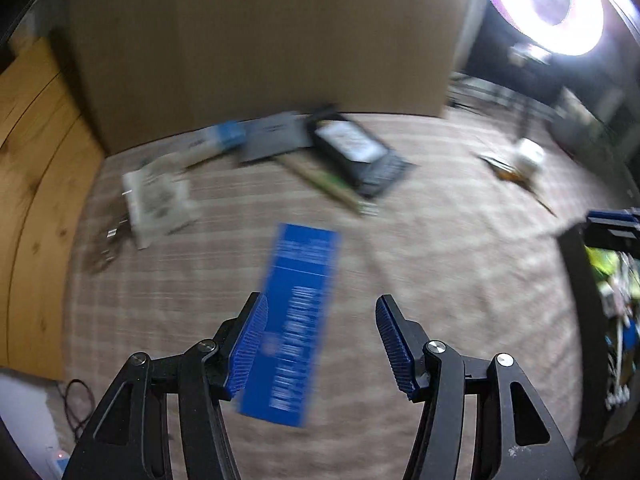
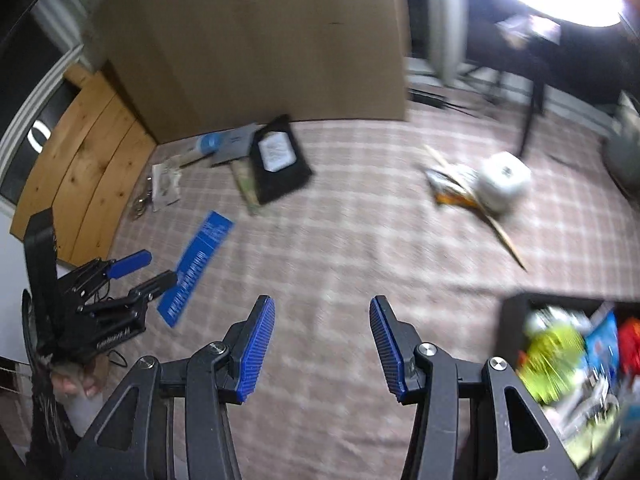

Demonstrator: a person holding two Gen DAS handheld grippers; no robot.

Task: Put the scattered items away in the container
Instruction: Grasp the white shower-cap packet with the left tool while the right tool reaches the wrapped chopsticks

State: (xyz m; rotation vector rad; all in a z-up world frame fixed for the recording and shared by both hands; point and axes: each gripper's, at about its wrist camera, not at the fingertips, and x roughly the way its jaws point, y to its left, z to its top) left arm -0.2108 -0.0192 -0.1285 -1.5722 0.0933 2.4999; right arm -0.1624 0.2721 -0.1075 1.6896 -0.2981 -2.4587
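The left hand-held gripper (image 1: 322,344), open, hovers over the blue card (image 1: 296,320) lying flat on the checked cloth (image 1: 440,240), long axis apparently running between its jaws; the right hand-held gripper (image 2: 322,346), open and empty, is farther off.

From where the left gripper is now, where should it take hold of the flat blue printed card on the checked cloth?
Across the narrow width of the flat blue printed card, at its near end, coming from above. It lies flat and long under the open left gripper, so only its long edges offer a pinch.
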